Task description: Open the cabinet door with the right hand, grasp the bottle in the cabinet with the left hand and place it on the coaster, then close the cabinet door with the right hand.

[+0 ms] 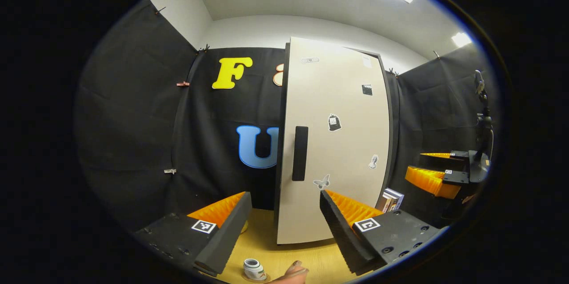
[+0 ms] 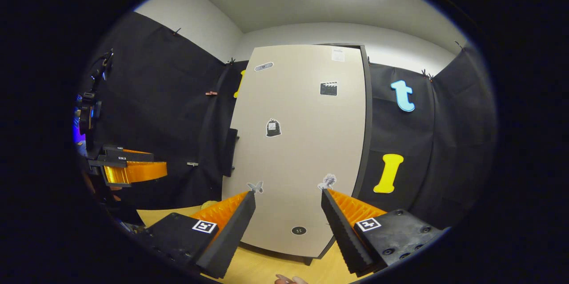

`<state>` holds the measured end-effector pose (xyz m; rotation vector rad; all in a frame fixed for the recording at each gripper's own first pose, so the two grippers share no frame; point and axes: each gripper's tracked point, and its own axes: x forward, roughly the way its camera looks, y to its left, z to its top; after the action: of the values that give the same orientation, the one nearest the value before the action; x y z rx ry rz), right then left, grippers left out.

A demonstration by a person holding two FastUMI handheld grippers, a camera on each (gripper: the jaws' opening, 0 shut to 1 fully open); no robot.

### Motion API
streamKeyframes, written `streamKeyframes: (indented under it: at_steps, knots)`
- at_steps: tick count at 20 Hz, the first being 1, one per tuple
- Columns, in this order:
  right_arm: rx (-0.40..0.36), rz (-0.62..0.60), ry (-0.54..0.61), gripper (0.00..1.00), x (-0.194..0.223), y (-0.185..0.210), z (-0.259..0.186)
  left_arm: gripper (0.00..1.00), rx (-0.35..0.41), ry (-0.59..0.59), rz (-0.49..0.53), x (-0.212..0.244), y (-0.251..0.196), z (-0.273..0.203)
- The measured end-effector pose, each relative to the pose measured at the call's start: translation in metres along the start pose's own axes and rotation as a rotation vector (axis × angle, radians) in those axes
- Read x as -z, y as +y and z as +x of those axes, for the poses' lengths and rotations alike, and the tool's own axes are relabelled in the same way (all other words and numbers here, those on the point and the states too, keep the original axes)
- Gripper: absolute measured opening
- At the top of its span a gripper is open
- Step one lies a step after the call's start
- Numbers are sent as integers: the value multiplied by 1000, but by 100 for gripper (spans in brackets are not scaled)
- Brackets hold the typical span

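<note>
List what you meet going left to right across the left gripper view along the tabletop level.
Small white bottle → cabinet door with its dark handle → books → the other gripper, farther off at right.

At frame centre stands the cabinet door (image 1: pixel 333 142), shut, its dark handle (image 1: pixel 300 153) near the left edge. The left gripper (image 1: pixel 284 222) gapes at the bottom. A bottle (image 1: pixel 254 270) sits bottom centre on the table (image 1: pixel 306 255).

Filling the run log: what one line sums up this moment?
cabinet door: closed | bottle: on table | left hand-held gripper: open | right hand-held gripper: open
</note>
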<state>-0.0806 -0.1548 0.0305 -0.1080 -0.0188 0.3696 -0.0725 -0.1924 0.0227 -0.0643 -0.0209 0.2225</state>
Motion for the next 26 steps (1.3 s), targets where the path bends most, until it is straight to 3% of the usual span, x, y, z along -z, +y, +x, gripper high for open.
streamKeyframes:
  at_steps: [8,15,26]
  knots:
    - [16,-10,-12,98,-2,2,-4,98,-5,2,4,0,6,4]
    - [63,-7,-35,97,-10,-3,-12,97,43,-10,-6,-2,-6,13]
    - [76,24,-56,97,-19,-4,-6,98,74,-18,2,-5,-18,19]
